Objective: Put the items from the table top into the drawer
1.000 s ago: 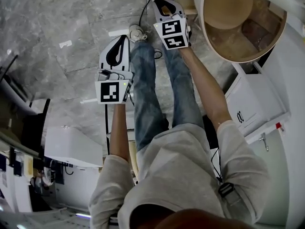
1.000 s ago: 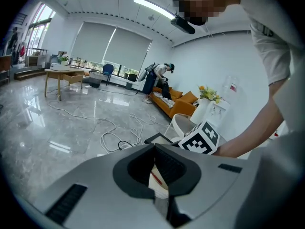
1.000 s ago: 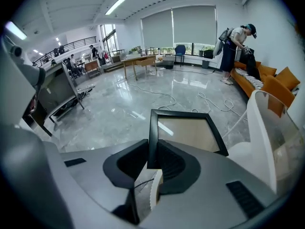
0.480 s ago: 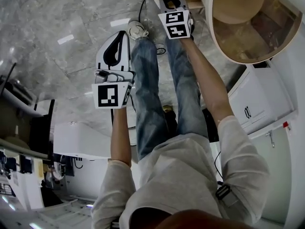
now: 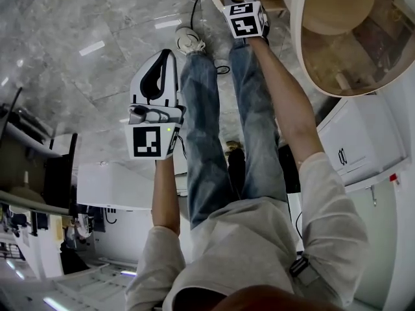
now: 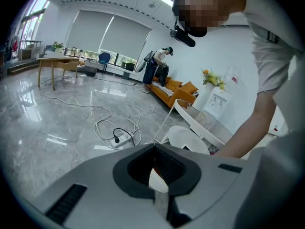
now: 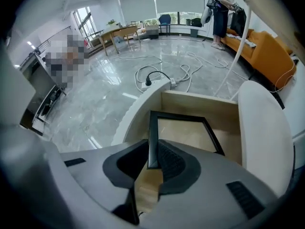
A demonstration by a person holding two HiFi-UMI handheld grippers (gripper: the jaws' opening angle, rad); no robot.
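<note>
My right gripper point(image 7: 153, 149) is shut on the left edge of a black picture frame point(image 7: 183, 135). The frame lies flat, partly over a pale wooden surface point(image 7: 190, 106) with a curved white rim. In the head view only this gripper's marker cube point(image 5: 246, 18) shows, at the top edge beside the round white table point(image 5: 295, 37); the frame is out of that view. My left gripper point(image 5: 170, 54) hangs over the grey marble floor, left of the person's legs, shut with nothing in it. Its tips point(image 6: 155, 146) meet.
The person's jeans legs point(image 5: 207, 128) and a shoe point(image 5: 188, 42) fill the middle. A white cabinet point(image 5: 353, 141) stands at the right, a white box point(image 5: 110, 186) at the left. A power strip with cables point(image 7: 157, 84) lies on the floor. A white chair back point(image 7: 262, 128) rises right of the frame.
The right gripper has moved farther forward towards the round table, and the frame has left the head view. The left gripper has stayed about where it was, shut.
</note>
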